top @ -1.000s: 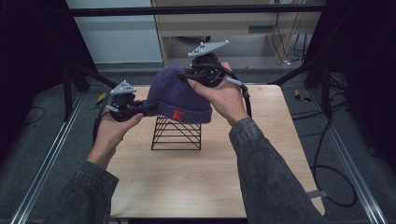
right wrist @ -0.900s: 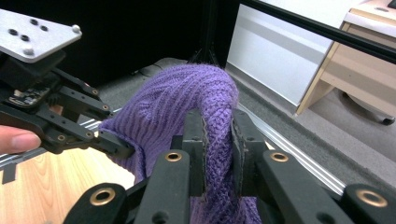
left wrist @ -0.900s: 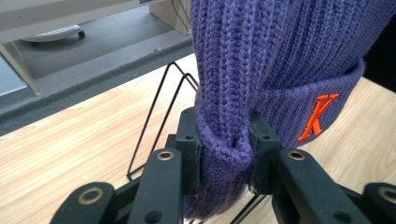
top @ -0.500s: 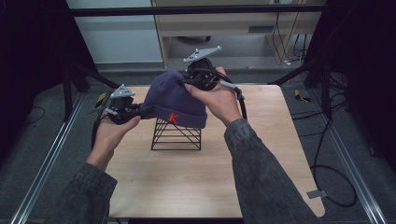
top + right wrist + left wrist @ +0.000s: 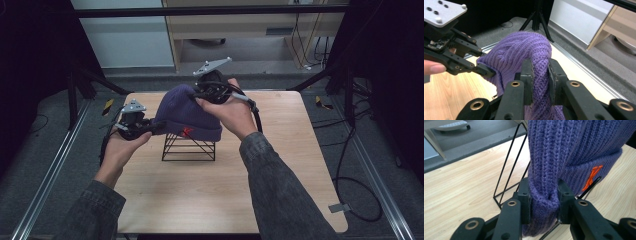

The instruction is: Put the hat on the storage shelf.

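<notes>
While one purple beanie (image 5: 189, 115) tops one wire rack (image 5: 189, 148), two grippers' jaws pinch it.

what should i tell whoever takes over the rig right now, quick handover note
Left gripper: shut on the folded cuff of the purple beanie.
Right gripper: shut on a fold of the knit at the beanie's far side.
The beanie hangs between both grippers, over the black wire rack on the wooden table; the orange mark on its cuff faces the person.
Done: beanie gripped at both sides.
Left: probably settle it on the rack, then open both grippers. Whether it already rests on the wires I cannot tell.
</notes>
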A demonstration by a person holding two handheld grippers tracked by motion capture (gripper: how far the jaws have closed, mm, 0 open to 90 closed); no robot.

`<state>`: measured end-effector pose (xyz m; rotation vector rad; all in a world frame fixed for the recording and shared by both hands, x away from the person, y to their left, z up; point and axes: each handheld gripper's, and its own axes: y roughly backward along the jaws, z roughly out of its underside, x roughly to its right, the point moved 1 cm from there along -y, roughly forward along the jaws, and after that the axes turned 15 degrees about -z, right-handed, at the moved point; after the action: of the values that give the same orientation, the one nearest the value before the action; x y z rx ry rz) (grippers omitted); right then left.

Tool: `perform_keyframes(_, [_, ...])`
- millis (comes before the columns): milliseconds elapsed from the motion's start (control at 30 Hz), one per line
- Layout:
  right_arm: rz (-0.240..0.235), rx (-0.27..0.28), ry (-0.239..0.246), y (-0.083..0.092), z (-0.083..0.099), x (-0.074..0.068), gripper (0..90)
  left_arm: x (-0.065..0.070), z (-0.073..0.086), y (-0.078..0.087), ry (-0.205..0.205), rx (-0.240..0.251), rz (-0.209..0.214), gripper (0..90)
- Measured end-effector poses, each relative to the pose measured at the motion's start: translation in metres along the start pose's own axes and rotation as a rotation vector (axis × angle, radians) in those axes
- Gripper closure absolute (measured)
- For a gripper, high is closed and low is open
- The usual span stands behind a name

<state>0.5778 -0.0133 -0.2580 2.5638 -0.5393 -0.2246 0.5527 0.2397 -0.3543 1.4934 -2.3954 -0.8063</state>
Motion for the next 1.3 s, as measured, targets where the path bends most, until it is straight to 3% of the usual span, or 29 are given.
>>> perform_keyframes(300, [-0.016,-0.036,0.006,-0.008,0.006,-0.005,76.5,-0.001,0.012,-0.006,0.006,-0.020,0.010,69.8])
perform_keyframes(1300, [-0.045,-0.073,0.006,-0.023,0.013,-0.013,76.0,-0.002,0.032,-0.013,0.016,-0.043,0.012,69.2])
